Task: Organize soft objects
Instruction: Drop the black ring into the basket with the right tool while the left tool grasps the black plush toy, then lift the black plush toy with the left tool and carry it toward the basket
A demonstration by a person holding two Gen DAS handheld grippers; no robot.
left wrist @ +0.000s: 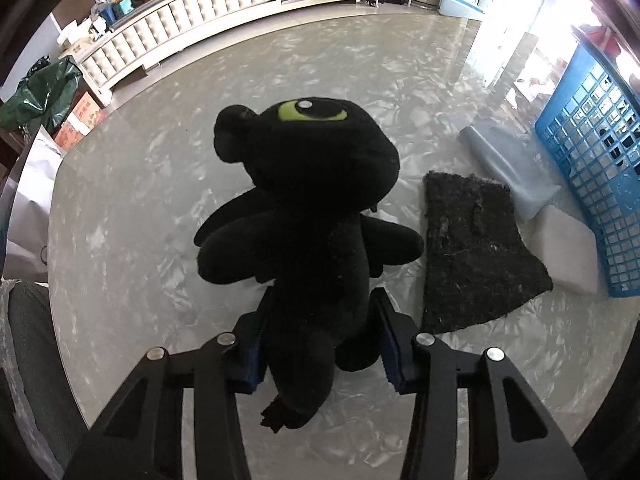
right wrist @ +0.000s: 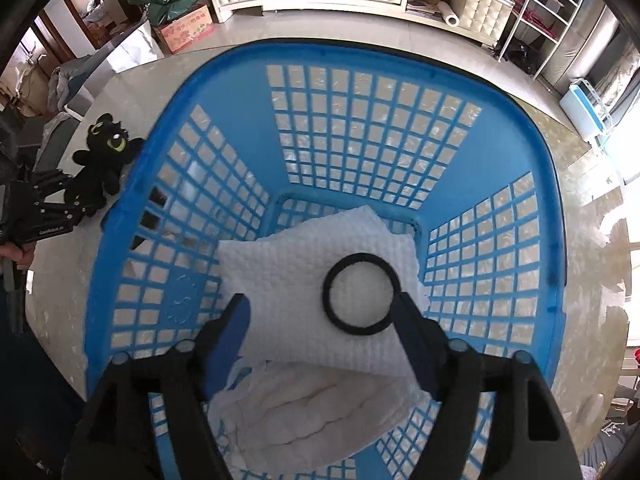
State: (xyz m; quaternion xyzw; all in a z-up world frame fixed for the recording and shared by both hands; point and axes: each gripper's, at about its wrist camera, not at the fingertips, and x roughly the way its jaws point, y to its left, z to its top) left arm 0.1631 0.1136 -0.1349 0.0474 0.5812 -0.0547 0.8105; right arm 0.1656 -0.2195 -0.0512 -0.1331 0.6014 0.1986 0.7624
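Because the black plush toy (left wrist: 308, 216) is soft and light, its lower body is squeezed between the left gripper (left wrist: 320, 344) fingers; the right gripper (right wrist: 324, 340) fingers are spread apart, empty.

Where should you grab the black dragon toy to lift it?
Grab the dragon around its narrow lower body, from above. It lies flat on the table, and its head and wings are wider. The left gripper already has its jaws on both sides there.

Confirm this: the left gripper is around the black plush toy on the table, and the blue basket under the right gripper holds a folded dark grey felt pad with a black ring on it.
Wrong in one respect: in the right wrist view, the blue basket holds a folded white cloth, not the felt pad, under the black ring. The rest holds: left gripper, black plush toy, right gripper.
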